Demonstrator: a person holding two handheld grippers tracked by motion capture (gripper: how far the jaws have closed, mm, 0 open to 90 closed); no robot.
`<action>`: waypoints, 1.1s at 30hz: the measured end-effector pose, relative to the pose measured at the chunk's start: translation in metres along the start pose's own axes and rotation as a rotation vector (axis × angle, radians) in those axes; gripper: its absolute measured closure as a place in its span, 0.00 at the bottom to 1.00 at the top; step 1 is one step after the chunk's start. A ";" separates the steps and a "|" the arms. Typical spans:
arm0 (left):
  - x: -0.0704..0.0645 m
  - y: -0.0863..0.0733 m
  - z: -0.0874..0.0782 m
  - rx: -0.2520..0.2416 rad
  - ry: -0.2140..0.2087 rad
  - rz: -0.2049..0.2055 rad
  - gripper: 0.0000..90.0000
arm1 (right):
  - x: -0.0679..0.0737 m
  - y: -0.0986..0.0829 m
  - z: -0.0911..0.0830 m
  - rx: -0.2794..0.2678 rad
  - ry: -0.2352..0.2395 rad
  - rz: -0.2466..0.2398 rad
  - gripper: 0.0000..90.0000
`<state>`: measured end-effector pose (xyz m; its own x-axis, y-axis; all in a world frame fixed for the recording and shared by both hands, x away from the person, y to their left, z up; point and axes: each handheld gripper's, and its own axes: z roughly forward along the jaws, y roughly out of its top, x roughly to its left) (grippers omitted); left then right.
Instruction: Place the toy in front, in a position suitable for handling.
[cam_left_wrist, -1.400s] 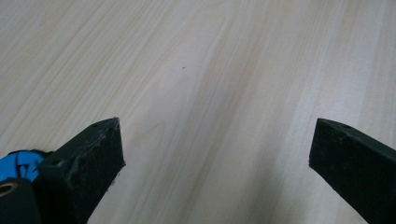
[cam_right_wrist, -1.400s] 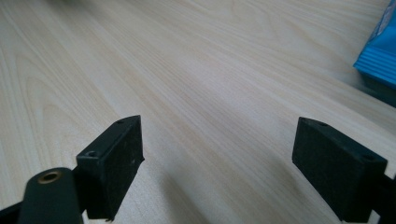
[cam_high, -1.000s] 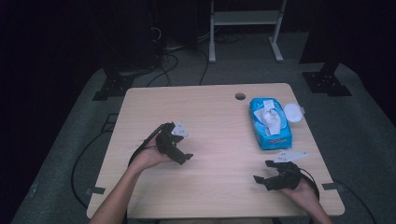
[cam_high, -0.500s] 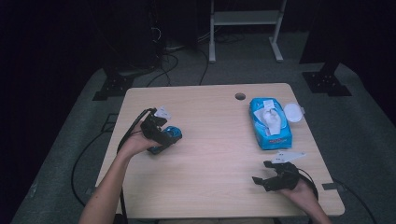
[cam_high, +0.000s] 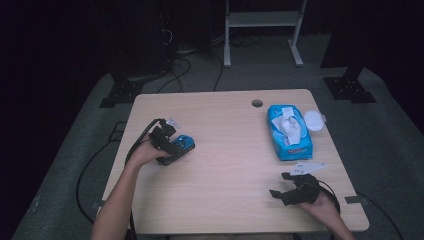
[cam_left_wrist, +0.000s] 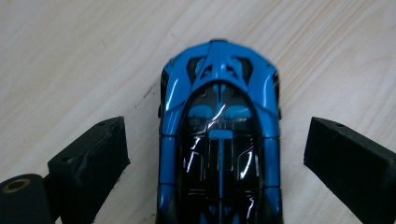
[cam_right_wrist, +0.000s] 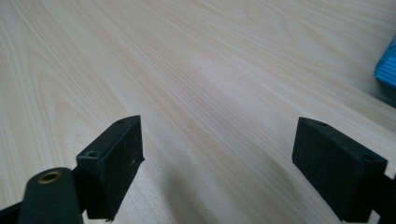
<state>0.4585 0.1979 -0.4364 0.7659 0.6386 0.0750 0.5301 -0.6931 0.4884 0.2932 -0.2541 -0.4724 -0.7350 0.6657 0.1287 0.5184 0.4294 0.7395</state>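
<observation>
Straddling the small glossy blue-and-black toy car (cam_left_wrist: 219, 140) near the tabletop's left edge, the left gripper (cam_left_wrist: 217, 154) stood spread, jaws clear of both flanks. Light, rigid and slick, it probably wanted pinching mid-body. The right gripper (cam_high: 296, 189) gaped empty.

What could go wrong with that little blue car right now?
The left hand-held gripper is open, its jaws standing clear of the toy car on both sides. The car sits on the table on its wheels, so a nudge from one jaw might roll it away before the grip closes. Its glossy, curved body could also slip out of a squeeze.
</observation>
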 end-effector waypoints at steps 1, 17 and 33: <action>0.000 0.000 0.002 0.011 0.002 0.003 0.06 | 0.001 0.000 -0.001 -0.004 -0.001 0.002 0.17; 0.003 -0.004 0.009 0.055 -0.016 -0.006 0.17 | -0.001 0.000 -0.002 -0.008 -0.003 -0.008 0.17; 0.003 -0.006 0.013 0.085 -0.053 -0.025 0.28 | 0.001 0.000 -0.003 -0.005 -0.003 -0.016 0.17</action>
<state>0.4623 0.1992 -0.4505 0.7692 0.6388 0.0164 0.5765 -0.7048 0.4134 0.2912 -0.2552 -0.4703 -0.7420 0.6604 0.1152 0.5043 0.4366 0.7450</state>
